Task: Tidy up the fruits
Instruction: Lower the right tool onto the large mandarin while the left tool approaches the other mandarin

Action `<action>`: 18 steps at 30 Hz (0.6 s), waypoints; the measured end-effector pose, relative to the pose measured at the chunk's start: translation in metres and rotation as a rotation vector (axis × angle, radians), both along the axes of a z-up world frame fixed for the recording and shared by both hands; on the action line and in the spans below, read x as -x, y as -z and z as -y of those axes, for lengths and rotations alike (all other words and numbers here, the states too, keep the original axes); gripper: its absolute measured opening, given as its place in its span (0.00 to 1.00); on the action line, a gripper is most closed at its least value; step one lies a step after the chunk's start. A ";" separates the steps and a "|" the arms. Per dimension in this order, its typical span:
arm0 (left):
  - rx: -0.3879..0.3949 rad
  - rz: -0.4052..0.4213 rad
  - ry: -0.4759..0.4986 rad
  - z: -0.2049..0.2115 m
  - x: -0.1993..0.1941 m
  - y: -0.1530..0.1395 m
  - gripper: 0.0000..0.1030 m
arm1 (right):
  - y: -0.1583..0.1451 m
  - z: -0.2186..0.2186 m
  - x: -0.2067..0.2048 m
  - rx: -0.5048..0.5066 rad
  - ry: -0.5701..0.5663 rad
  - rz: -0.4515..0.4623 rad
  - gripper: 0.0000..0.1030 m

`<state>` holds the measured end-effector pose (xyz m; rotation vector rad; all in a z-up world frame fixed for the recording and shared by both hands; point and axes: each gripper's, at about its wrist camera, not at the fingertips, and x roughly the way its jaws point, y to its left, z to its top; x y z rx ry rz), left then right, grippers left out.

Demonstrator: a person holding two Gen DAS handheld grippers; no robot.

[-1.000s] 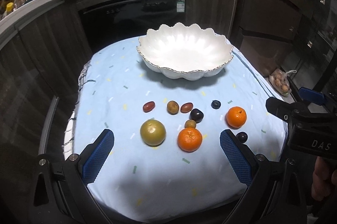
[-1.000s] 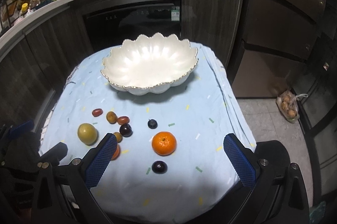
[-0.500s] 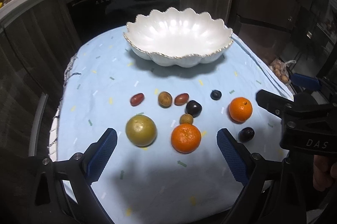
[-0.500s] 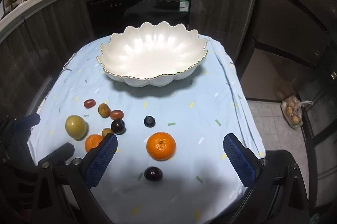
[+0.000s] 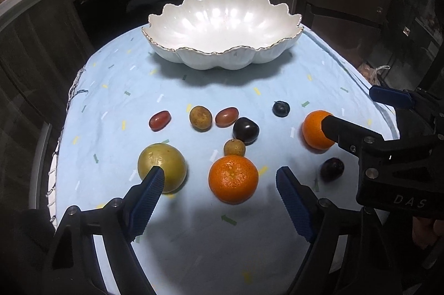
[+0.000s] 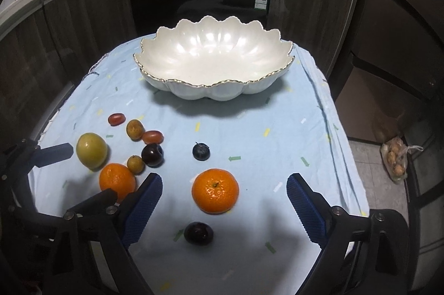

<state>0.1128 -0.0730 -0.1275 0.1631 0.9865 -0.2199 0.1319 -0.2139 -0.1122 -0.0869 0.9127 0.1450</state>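
the left gripper (image 5: 220, 185) hangs over the near orange (image 5: 233, 179), which sits between its closing jaws — pads not touching it. the right gripper (image 6: 223, 196) frames the other orange (image 6: 215, 190) likewise, jaws closing, apart from the fruit. the white scalloped bowl (image 6: 213, 88) stands empty at the far side of the blue cloth (image 6: 277, 134); a green-yellow fruit (image 5: 161, 167) lies just beside the left pad.

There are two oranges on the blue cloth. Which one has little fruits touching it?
The orange beside the big yellow-green fruit: a small brown fruit sits against it. The other orange lies alone.
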 end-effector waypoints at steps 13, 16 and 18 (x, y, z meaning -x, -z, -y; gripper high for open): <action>0.013 -0.026 0.001 0.002 -0.007 0.017 0.71 | 0.027 -0.002 -0.016 -0.009 0.006 -0.055 0.80; 0.019 -0.046 0.003 0.002 -0.009 0.021 0.66 | 0.031 -0.003 -0.017 -0.007 0.004 -0.070 0.78; 0.022 -0.048 0.000 0.002 -0.009 0.023 0.63 | 0.033 -0.003 -0.018 -0.005 0.004 -0.076 0.78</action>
